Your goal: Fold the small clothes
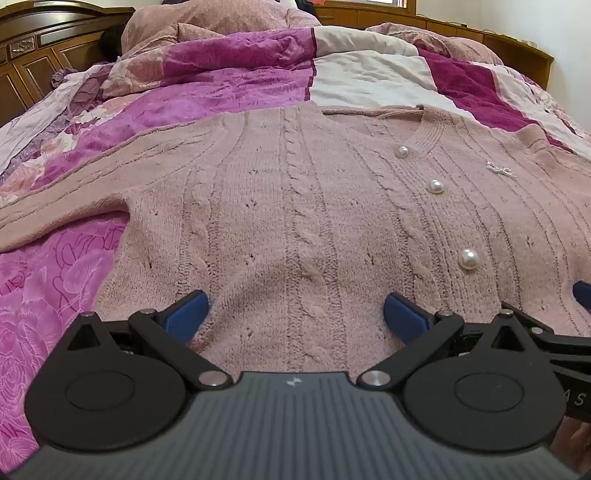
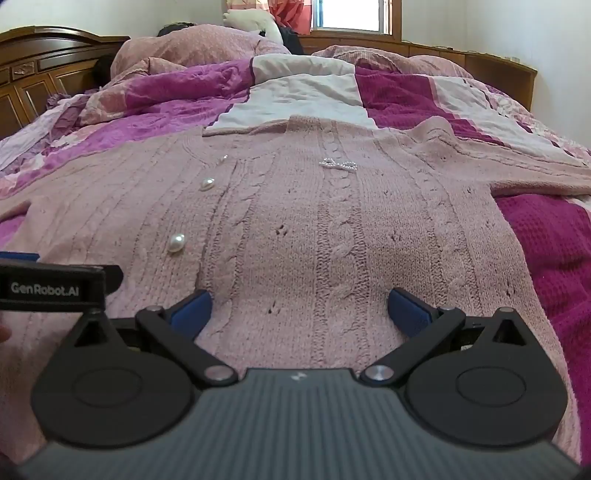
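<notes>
Wooden headboard [image 2: 55,62], white walls [image 2: 517,22], bright window [image 2: 351,16]

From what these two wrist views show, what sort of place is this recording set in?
Most likely a home bedroom. A pink knit cardigan lies spread on a bed covered by a purple and white patchwork quilt, with a carved wooden headboard at the left and a window behind.
</notes>
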`<state>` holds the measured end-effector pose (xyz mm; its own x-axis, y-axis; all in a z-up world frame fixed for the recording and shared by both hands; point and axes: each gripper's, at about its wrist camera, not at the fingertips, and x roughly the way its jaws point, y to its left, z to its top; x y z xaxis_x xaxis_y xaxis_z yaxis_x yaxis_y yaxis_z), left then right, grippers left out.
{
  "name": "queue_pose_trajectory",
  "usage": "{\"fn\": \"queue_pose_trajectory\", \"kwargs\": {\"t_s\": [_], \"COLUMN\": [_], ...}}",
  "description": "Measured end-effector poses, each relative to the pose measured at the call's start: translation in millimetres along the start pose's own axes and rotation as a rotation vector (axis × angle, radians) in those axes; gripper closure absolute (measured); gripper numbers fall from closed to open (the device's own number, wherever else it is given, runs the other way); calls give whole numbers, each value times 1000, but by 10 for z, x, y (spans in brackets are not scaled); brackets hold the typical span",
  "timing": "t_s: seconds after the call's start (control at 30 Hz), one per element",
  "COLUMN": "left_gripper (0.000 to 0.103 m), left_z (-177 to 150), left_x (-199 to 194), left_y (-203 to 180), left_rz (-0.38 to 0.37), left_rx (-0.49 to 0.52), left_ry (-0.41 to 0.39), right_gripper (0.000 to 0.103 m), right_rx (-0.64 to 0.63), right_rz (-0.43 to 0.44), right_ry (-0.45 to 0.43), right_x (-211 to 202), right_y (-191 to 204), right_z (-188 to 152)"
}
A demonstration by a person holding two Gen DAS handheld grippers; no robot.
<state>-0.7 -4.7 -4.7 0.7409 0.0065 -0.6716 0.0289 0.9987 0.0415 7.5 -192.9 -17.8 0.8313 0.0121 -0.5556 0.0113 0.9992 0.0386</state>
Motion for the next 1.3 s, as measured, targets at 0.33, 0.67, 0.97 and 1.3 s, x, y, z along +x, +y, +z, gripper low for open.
{"fn": "queue_pose_trajectory", "kwargs": {"t_s": [0.33, 0.67, 0.97, 1.3], "left_gripper": [0, 0, 0, 0], "left_z": [5, 2, 1, -2], "left_x": [-6, -7, -7, -6], "left_y": [3, 5, 4, 1], "left_rz": [-1, -1, -1, -1], "left_rx": [-1, -1, -1, -1], "left_ry": [0, -1, -2, -2], "right_gripper": [0, 0, 0, 0], "right_rx": [-2, -4, -4, -5], "right_rz": [-2, -3, -3, -4], "right_ry": [-4, -8, -10, -11], "right_x": [-2, -4, -3, -2], "right_y": [1, -1, 2, 3], "right_z": [-10, -14, -14, -16]}}
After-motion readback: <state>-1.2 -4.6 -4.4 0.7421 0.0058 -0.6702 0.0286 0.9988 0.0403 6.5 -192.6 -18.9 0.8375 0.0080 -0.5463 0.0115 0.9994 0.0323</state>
